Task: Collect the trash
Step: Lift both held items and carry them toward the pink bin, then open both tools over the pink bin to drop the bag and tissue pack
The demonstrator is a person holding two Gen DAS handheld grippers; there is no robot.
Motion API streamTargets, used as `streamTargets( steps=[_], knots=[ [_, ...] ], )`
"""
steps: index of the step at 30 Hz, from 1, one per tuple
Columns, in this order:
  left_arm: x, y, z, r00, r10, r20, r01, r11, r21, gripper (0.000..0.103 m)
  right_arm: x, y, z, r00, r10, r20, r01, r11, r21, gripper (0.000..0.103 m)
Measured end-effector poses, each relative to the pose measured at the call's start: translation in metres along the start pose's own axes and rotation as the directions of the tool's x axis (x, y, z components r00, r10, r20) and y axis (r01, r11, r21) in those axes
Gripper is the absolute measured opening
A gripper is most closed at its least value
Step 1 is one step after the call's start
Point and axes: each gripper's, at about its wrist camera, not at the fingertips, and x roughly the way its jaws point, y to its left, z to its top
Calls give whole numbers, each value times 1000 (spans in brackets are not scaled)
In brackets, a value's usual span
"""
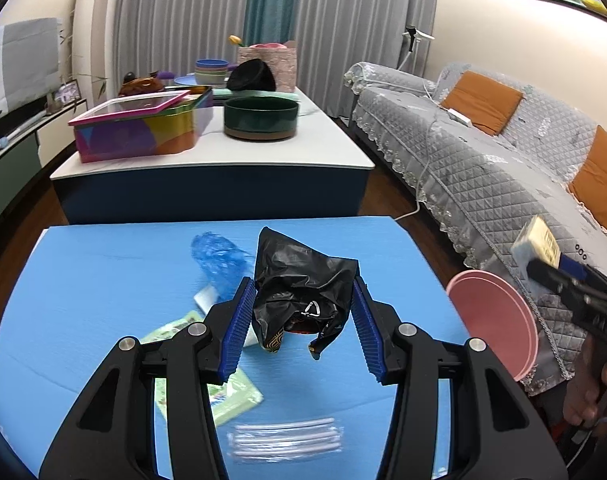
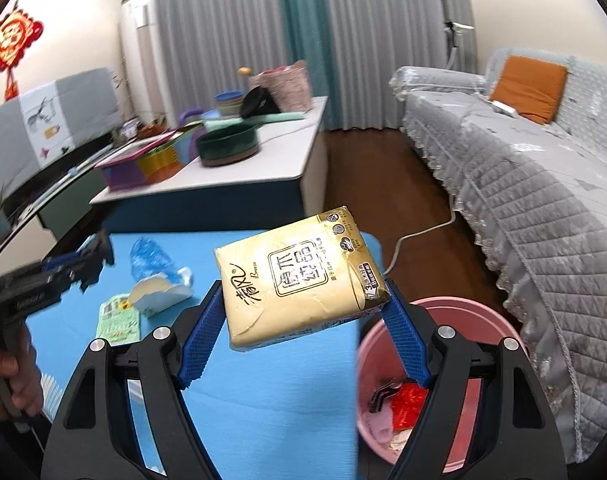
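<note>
My left gripper (image 1: pixel 301 312) is shut on a crumpled black plastic bag (image 1: pixel 303 280) and holds it above the blue table (image 1: pixel 103 280). My right gripper (image 2: pixel 303 320) is shut on a gold tissue pack (image 2: pixel 299 276), held at the table's right edge beside the pink bin (image 2: pixel 447 308), which holds red and pale scraps. The right gripper and pack also show in the left wrist view (image 1: pixel 539 246), above the pink bin (image 1: pixel 491 320). On the table lie a blue plastic wrapper (image 1: pixel 217 258), a green packet (image 1: pixel 223 396), a clear wrapper (image 1: pixel 283 438) and a torn white carton (image 2: pixel 159 294).
A white-topped coffee table (image 1: pixel 335 148) stands behind, carrying a colourful tin (image 1: pixel 139 128), a dark green bowl (image 1: pixel 261 118) and stacked dishes. A grey covered sofa (image 1: pixel 483 168) with orange cushions runs along the right. A white cable (image 2: pixel 419 236) lies on the wooden floor.
</note>
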Motion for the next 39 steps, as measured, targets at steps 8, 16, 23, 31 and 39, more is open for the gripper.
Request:
streamTargets(
  steps=[8, 16, 23, 31, 39],
  knots=[
    [-1, -41, 3, 999, -44, 8, 44, 999, 29, 48, -21, -43, 10, 994, -101, 39, 99, 994, 53, 76],
    [6, -89, 3, 995, -103, 1, 102, 992, 77, 48, -39, -87, 13, 986, -161, 41, 155, 981, 120, 76],
    [16, -127, 2, 988, -153, -15, 154, 981, 117, 48, -47, -114, 7, 975, -222, 28, 216, 966, 141, 76],
    [29, -168, 0, 978, -203, -41, 207, 964, 165, 48, -54, -132, 2, 967, -256, 18, 250, 955, 158, 76],
    [45, -199, -3, 969, -238, -64, 246, 950, 194, 48, -49, -148, -1, 963, -268, -5, 264, 945, 195, 76]
  ],
)
